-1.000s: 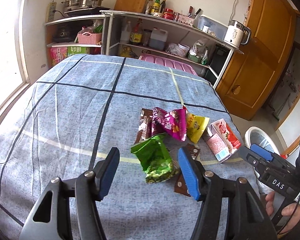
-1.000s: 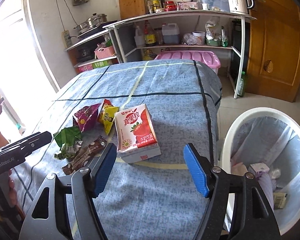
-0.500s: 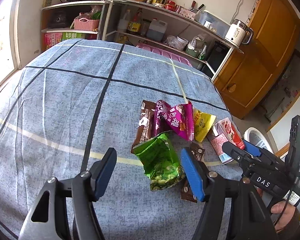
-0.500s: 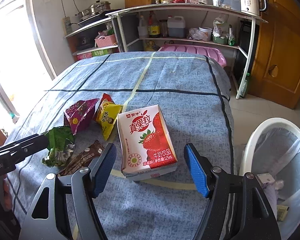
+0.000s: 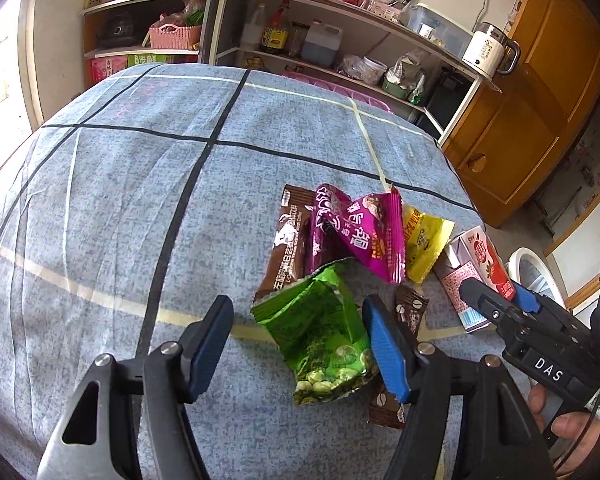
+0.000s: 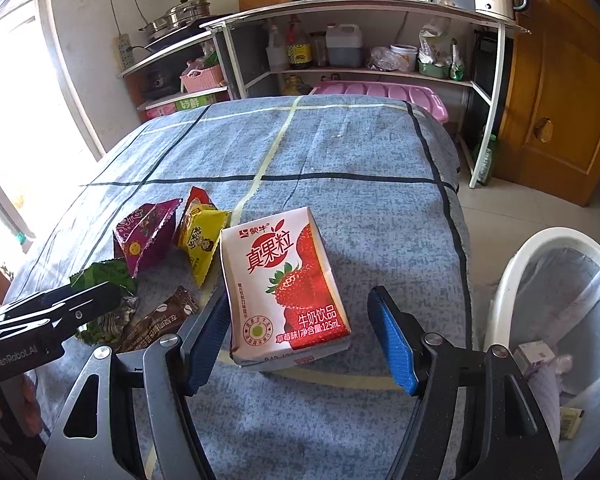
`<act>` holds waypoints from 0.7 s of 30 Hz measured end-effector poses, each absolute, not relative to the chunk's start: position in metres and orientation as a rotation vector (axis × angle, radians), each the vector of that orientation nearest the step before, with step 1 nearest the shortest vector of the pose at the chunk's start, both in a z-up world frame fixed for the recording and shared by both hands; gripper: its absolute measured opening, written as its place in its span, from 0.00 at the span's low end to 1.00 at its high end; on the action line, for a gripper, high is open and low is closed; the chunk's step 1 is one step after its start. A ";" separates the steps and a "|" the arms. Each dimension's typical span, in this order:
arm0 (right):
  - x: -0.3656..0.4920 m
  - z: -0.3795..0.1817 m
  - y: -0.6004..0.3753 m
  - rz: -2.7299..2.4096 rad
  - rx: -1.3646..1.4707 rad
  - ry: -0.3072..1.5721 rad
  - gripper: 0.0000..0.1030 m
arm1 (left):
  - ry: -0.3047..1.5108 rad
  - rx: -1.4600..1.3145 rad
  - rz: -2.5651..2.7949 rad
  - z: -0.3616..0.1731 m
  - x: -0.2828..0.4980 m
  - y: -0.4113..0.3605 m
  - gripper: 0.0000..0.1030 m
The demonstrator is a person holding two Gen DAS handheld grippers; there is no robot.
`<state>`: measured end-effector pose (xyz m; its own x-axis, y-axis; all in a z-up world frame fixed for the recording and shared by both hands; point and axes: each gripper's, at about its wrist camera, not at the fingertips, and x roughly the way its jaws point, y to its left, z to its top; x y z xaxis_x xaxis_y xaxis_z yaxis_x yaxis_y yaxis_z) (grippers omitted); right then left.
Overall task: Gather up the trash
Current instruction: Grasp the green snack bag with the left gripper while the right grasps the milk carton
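Observation:
On the blue checked cloth [image 5: 140, 208] lies a pile of trash. My left gripper [image 5: 298, 322] is open and low over a crumpled green snack wrapper [image 5: 320, 332], which lies between its blue pads, closer to the right one. Beyond it are a magenta wrapper [image 5: 356, 232], a yellow wrapper [image 5: 424, 240] and a brown coffee sachet [image 5: 288, 248]. My right gripper [image 6: 300, 320] is open around a strawberry milk carton [image 6: 284, 280] that lies flat, with the left pad beside its edge. The right gripper [image 5: 494, 294] also shows at the carton [image 5: 476, 260].
A white bin [image 6: 516, 280] with a plastic liner and some trash inside stands on the floor at the table's right edge. Shelves [image 6: 340, 72] with bottles and pots, a pink lidded box [image 6: 380, 92] and a wooden door [image 6: 560, 100] are behind the table.
Both grippers have come forward and lower over the cloth. The green wrapper now lies between the left pads, whose jaws stand slightly wider, and the carton sits between the right pads.

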<state>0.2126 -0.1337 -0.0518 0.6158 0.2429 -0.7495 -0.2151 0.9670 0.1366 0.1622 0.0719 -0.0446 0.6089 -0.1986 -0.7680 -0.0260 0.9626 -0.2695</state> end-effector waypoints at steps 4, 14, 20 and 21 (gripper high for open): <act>0.212 -0.053 -0.134 0.274 0.039 0.866 0.58 | 0.910 -0.274 -0.091 -0.045 0.163 0.073 0.66; 0.208 -0.054 -0.134 0.282 0.040 0.863 0.53 | 0.912 -0.269 -0.085 -0.046 0.164 0.076 0.52; 0.208 -0.052 -0.136 0.279 0.054 0.859 0.53 | 0.910 -0.262 -0.093 -0.044 0.162 0.075 0.42; 0.208 -0.052 -0.136 0.279 0.053 0.860 0.53 | 0.909 -0.261 -0.094 -0.044 0.162 0.075 0.41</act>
<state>0.2077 -0.1357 -0.0522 0.6185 0.2642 -0.7400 -0.2214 0.9622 0.1586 0.1619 0.0747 -0.0441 0.6128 -0.1903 -0.7670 -0.0298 0.9643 -0.2630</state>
